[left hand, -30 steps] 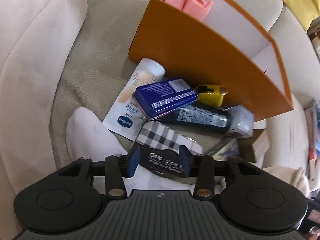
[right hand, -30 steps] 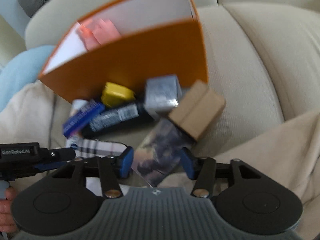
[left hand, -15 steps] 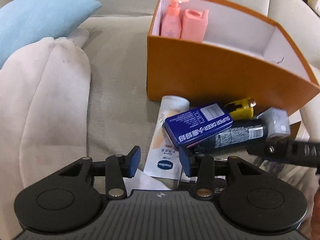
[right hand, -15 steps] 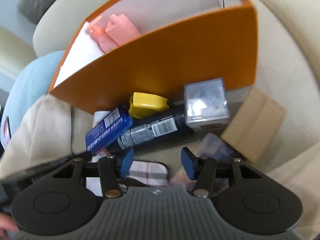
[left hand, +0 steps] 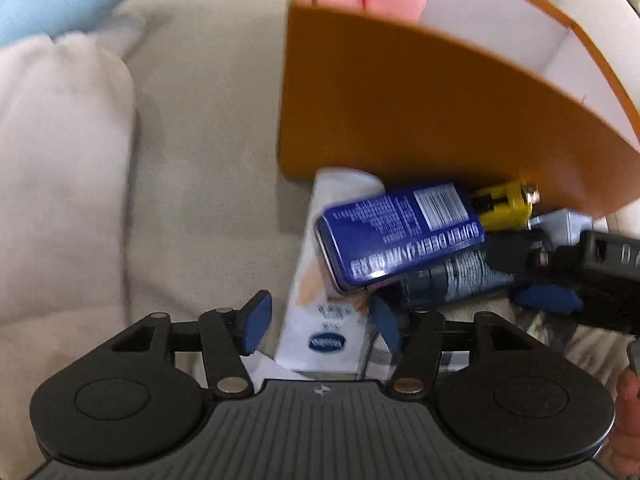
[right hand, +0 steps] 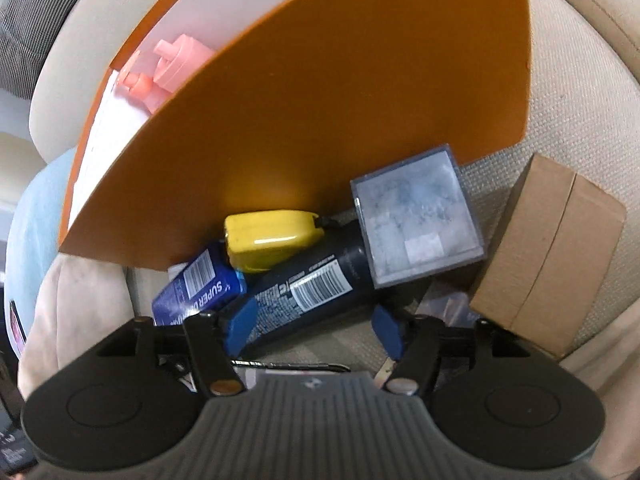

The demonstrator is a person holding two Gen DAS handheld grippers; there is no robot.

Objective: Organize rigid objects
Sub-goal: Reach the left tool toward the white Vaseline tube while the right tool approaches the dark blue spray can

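Because the right gripper (right hand: 310, 330) and left gripper (left hand: 320, 326) gape empty, grabbing the black bottle (right hand: 308, 290) could topple the blue tin (left hand: 400, 236).

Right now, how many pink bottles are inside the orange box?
2. A pump bottle and a squarer flip-cap bottle stand side by side in the left end of the orange box. The front wall hides the box floor, so more could be inside.

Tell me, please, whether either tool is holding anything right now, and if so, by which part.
Nothing is held. The left tool is open over the white tube; the right tool is open around the dark bottle, not closed on it.
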